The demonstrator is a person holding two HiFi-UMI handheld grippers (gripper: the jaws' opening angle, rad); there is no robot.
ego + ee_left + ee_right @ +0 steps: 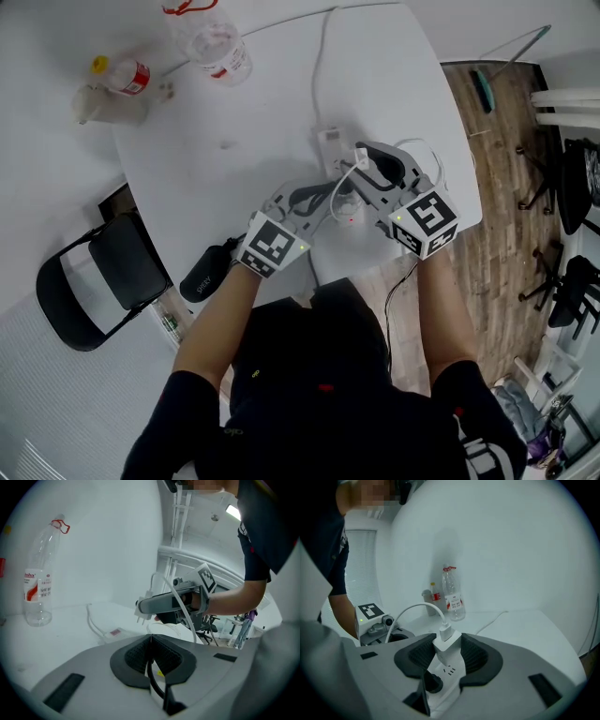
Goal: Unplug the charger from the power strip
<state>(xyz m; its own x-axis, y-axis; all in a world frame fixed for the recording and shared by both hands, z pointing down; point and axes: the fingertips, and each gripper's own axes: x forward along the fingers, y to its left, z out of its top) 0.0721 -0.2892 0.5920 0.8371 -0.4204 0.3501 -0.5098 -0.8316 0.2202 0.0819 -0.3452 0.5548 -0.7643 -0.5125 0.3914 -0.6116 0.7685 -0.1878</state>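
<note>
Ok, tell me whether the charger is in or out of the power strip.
Out. The charger is clamped in the right hand-held gripper above the strip, and the left gripper view shows its prongs bare.

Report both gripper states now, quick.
Left gripper: shut, nothing between its jaws.
Right gripper: shut on the charger, lifted off the power strip.

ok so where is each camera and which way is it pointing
Head view: on the head, facing steeply down at the table; both forearms, left gripper and right gripper show.
Left gripper view: looks along its shut fingers toward the right gripper holding the charger; an arm shows.
Right gripper view: looks along fingers clamping the charger, power strip below; left gripper at left.
Shared: both gripper views see the clear bottle.
</note>
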